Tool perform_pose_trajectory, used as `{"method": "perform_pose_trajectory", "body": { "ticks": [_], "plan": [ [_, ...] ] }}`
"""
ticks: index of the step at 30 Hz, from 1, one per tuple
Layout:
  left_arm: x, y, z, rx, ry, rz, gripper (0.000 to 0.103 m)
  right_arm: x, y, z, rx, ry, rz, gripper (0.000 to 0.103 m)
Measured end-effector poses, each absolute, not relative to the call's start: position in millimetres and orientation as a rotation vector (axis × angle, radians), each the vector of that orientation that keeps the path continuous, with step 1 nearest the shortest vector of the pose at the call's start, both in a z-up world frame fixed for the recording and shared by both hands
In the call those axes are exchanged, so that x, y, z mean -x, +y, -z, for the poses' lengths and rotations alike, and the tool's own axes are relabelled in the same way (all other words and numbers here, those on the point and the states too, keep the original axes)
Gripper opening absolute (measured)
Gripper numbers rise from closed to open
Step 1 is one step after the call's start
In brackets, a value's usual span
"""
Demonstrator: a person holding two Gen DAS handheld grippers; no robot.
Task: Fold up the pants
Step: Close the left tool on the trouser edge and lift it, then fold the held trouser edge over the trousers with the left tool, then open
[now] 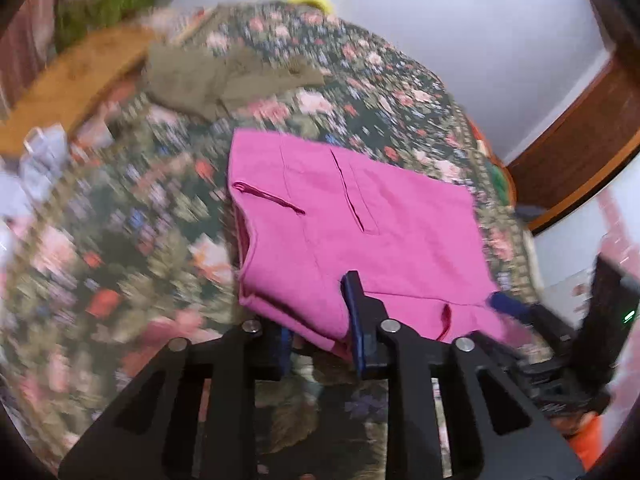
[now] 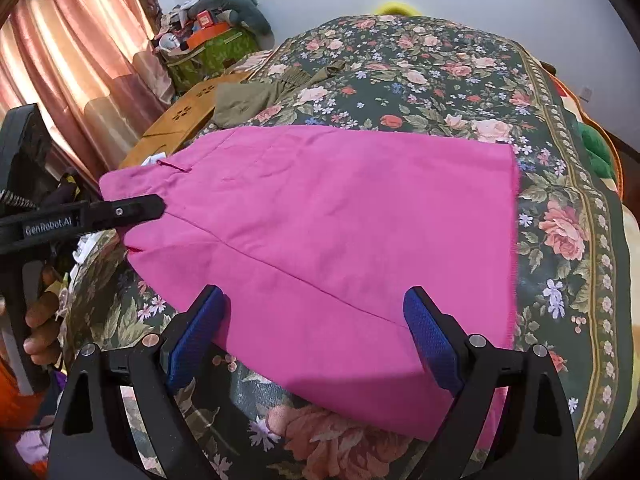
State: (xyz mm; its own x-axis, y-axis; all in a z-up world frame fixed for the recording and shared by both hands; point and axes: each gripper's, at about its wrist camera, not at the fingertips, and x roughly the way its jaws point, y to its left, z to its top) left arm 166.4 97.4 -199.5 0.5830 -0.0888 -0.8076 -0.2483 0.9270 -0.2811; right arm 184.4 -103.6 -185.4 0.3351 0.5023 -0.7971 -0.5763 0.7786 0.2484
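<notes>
Pink pants (image 2: 320, 232) lie folded on floral bedspread (image 2: 420, 64). Left gripper (image 1: 324, 344) is seen pinching the near corner; right gripper (image 2: 316, 336) is held wide, empty, straddling the near edge. A further fold is judged next.

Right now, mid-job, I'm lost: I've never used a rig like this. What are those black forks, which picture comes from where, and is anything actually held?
There is no robot arm here. A person holds a two-finger gripper in each hand, and each gripper carries a fisheye camera looking forward along its fingers. The black forks with blue pads at the bottom of each picture are those fingers.

In the left wrist view, the left gripper looks closed on the near edge of the pink pants, though this picture is blurred. The right gripper's tip shows at that view's right side.

In the right wrist view, the right gripper stands wide open over the pants, holding nothing. The left gripper enters there from the left.

The pants lie partly folded on a floral bedspread. An olive garment lies farther back.
</notes>
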Motion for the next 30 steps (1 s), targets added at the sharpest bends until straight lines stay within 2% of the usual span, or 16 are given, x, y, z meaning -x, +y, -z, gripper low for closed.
{"method": "perform_pose_trajectory", "body": {
  "ticks": [11, 17, 23, 30],
  "plan": [
    [-141.1, 102.2, 157.2, 0.041, 0.796, -0.312, 0.018, -182.4, -128.1, 189.7, 0.047, 1.030, -0.666, 0.089],
    [-148.3, 64.6, 135.7, -0.136, 0.697, -0.294, 0.016, -182.3, -127.5, 191.8, 0.043, 1.029, -0.670, 0.089],
    [-168.7, 30.1, 110.4, -0.138, 0.645, -0.156, 0.014, -181.7, -127.3, 192.1, 0.037, 1.030, -0.672, 0.089],
    [-197.5, 8.2, 100.5, -0.022, 0.702, 0.019, 0.013, -182.5, -129.9, 194.4, 0.023, 1.029, -0.671, 0.089]
  ]
}}
